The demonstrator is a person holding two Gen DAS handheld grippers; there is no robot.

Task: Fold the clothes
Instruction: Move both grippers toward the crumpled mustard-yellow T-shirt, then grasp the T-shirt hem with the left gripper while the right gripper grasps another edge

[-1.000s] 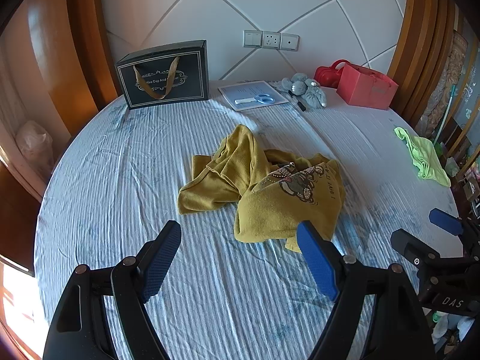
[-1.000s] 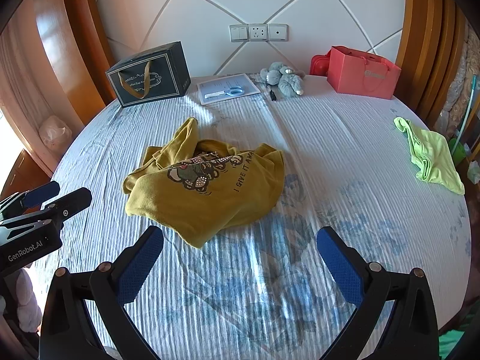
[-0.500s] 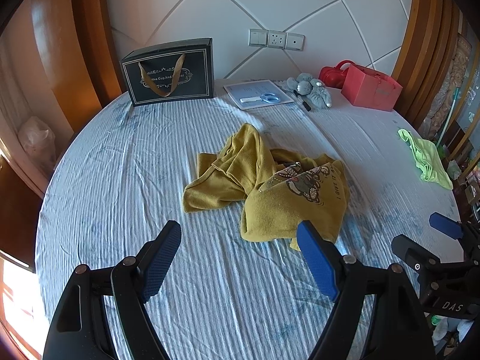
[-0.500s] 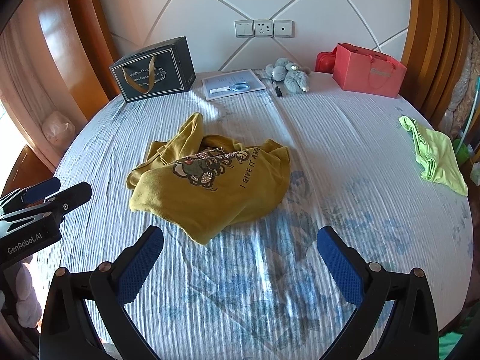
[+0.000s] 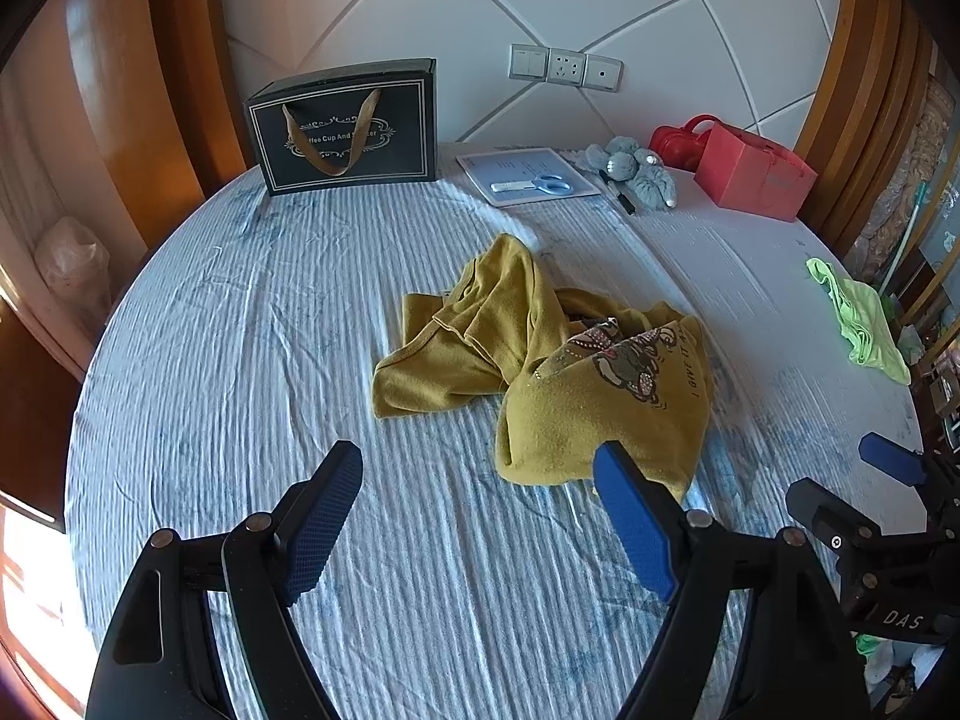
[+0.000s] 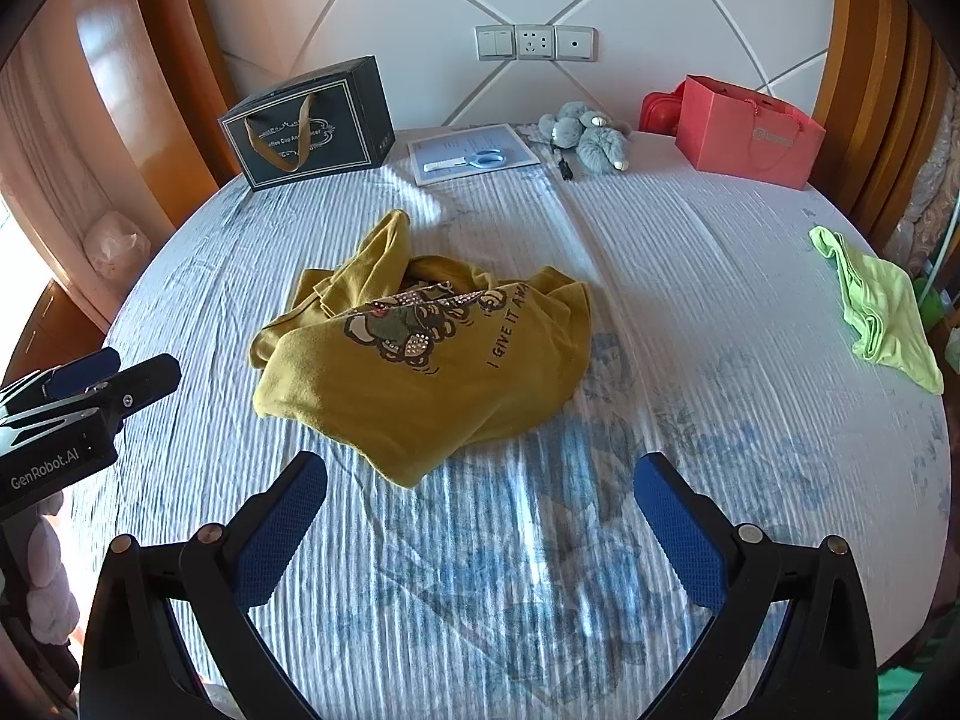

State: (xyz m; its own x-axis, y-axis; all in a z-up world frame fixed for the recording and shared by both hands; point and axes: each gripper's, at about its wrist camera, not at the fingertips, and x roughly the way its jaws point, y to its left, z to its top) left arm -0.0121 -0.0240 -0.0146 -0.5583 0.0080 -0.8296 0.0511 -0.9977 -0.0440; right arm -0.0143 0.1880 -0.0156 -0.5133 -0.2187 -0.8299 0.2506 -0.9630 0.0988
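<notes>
A crumpled mustard-yellow printed sweatshirt point(image 6: 420, 354) is seen heaped mid-frame on the striped blue-white bed point(image 6: 660, 312), while the left tool point(image 5: 477, 516) and right tool point(image 6: 480, 510) are held wide, empty, short of it, apparently readied for spreading.

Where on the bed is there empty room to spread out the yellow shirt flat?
Bare sheet lies left of the crumpled yellow shirt, toward the black gift bag, and on the wide stretch between the shirt and the green cloth. It is crowded along the headboard: paper with scissors, grey plush toy, red bag.
</notes>
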